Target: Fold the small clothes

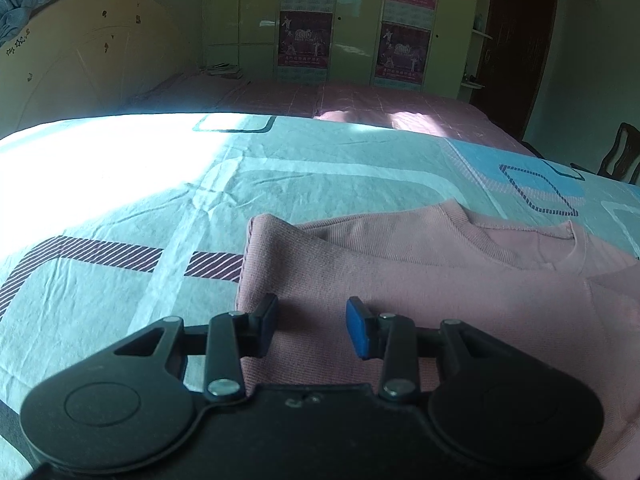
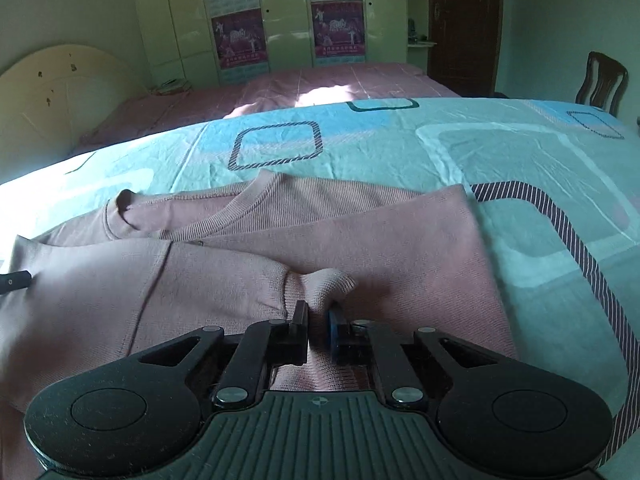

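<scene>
Near bed: the patterned sheet [image 1: 120,208] lies bare to the left of the pink sweater [image 1: 440,300] and beyond its collar; bare again to the right in the right wrist view.
Middle: the sweater lies flat and low, with folded layers and a raised cuff [image 2: 328,284] pinched in the right gripper [image 2: 319,320].
Left gripper [image 1: 312,326]: over the sweater's left part, jaws apart, nothing between them.
Far: a second bed [image 2: 280,88], then a wardrobe [image 2: 280,12].
Far left: a headboard [image 1: 80,68].
Far right: a chair [image 2: 602,80] at the bed edge.
</scene>
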A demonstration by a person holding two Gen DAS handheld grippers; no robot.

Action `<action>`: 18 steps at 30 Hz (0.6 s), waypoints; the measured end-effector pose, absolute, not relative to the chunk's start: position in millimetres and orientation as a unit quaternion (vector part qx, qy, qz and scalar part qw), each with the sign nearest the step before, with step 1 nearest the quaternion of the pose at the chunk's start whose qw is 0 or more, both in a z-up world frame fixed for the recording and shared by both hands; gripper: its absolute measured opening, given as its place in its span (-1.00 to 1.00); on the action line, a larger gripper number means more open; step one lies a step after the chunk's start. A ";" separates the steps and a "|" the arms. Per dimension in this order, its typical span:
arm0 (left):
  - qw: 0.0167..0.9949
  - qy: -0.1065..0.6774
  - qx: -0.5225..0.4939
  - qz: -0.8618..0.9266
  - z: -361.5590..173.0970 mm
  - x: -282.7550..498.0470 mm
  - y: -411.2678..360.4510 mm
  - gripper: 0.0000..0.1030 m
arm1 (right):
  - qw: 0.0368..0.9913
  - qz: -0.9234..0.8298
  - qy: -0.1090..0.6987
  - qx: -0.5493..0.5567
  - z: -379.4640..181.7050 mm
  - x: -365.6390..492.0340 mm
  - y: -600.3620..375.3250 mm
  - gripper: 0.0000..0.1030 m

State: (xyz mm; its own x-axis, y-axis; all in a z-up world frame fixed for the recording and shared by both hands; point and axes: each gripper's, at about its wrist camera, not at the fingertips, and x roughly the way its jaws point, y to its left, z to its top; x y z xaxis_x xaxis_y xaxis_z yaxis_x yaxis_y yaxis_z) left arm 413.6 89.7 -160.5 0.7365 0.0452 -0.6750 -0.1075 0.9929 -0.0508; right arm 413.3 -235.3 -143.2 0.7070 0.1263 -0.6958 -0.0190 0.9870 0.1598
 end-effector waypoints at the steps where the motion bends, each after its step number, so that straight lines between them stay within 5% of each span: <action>1: 0.932 0.358 -0.045 0.041 -159.3 416.0 90.0 -0.27 | 0.926 0.031 0.369 0.079 -138.6 413.7 -238.0 -0.53; 3: 0.932 0.358 -0.043 0.046 -160.2 424.5 90.1 -0.26 | 0.933 0.026 0.348 0.088 -129.5 415.8 -239.9 -0.37; 16: 0.935 0.346 -0.021 0.080 -168.7 437.1 92.2 -0.37 | 0.918 0.062 0.391 0.020 -158.4 436.1 -210.0 -0.37; 18: 0.936 0.344 -0.019 0.077 -162.1 429.8 89.1 -0.26 | 0.921 0.069 0.381 0.045 -149.2 428.4 -214.6 -0.37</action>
State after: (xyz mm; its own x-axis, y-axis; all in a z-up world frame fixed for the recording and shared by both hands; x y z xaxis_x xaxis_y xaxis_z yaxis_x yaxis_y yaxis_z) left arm 429.8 89.1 -162.1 0.7511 0.1312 -0.6470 -0.1577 0.9873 0.0171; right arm 428.4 -214.6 -149.2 0.6997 0.1614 -0.6960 -0.0921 0.9864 0.1362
